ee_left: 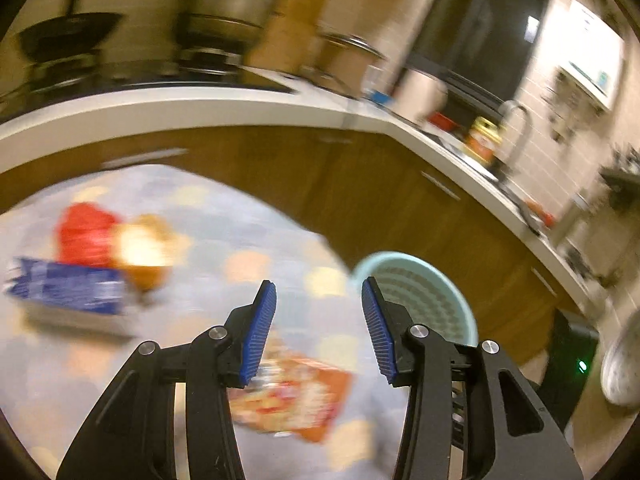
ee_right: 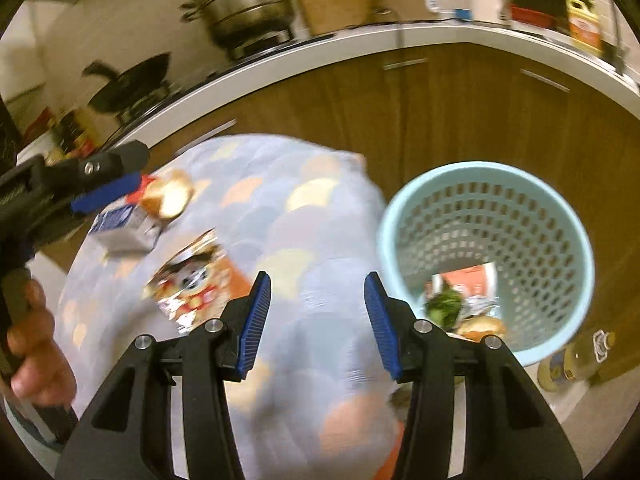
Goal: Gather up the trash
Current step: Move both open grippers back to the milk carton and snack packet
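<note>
My left gripper [ee_left: 318, 292] hangs open over the cloth-covered table [ee_left: 224, 216], nothing between its blue pads. Under it lies an orange snack wrapper [ee_left: 292, 396]. Further left, blurred, are a blue-white carton [ee_left: 68, 292], a red packet [ee_left: 84, 236] and a piece of bread [ee_left: 144, 248]. My right gripper [ee_right: 318, 284] is open too and holds nothing, near the table's right edge. Just right of it stands a pale blue mesh basket [ee_right: 484, 176] on the floor, with an orange packet [ee_right: 468, 280], greens and a bun inside. The wrapper [ee_right: 192, 280], carton [ee_right: 124, 228] and bread [ee_right: 170, 196] also show here.
A white countertop [ee_right: 320, 44] over brown cabinets curves behind the table, carrying a steel steamer pot [ee_right: 244, 4] and a black pan [ee_right: 128, 84]. A plastic bottle [ee_right: 568, 364] lies on the floor by the basket. A hand [ee_right: 32, 344] grips the left tool at the far left.
</note>
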`<state>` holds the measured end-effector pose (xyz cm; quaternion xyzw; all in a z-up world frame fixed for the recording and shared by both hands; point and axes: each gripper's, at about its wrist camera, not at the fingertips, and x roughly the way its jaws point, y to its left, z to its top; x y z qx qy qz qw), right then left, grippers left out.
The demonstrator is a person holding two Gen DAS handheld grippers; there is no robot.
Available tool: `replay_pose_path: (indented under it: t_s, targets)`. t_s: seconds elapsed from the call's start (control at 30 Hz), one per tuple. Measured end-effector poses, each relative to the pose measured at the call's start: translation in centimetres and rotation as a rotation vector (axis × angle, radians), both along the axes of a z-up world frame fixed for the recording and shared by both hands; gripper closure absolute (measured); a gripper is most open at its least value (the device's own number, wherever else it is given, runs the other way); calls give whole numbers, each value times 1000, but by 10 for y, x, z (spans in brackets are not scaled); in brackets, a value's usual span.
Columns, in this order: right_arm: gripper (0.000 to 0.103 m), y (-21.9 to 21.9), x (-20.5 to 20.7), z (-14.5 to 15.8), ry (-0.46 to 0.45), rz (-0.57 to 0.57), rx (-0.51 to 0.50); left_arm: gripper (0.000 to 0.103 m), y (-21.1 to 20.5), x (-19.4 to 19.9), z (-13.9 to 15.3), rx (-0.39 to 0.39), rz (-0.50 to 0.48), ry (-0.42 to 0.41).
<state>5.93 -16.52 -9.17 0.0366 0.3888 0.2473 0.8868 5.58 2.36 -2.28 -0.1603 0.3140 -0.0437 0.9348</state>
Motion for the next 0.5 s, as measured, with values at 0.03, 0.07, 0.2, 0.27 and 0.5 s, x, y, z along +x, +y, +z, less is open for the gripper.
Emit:
replay_pose_path:
  t_s: [0.03, 0.07, 0.2, 0.27, 0.5]
  targets:
    - [58, 7, -2, -1, 1, 13, -7, 59, 11, -5, 0, 8, 40, 0]
    - [58, 13, -3, -4, 3, 21, -11, 55, 24, -11, 0, 28, 103, 2]
    - [58, 37, -3, -13, 17, 51, -23, 41, 58, -27, -9, 81, 286, 17]
    - [58, 49, -2, -20, 18, 61, -34, 41, 69, -28, -18, 70, 306, 43]
    - [56, 70, -1, -36, 7, 58, -85, 40, 74, -3, -53, 182, 402, 172]
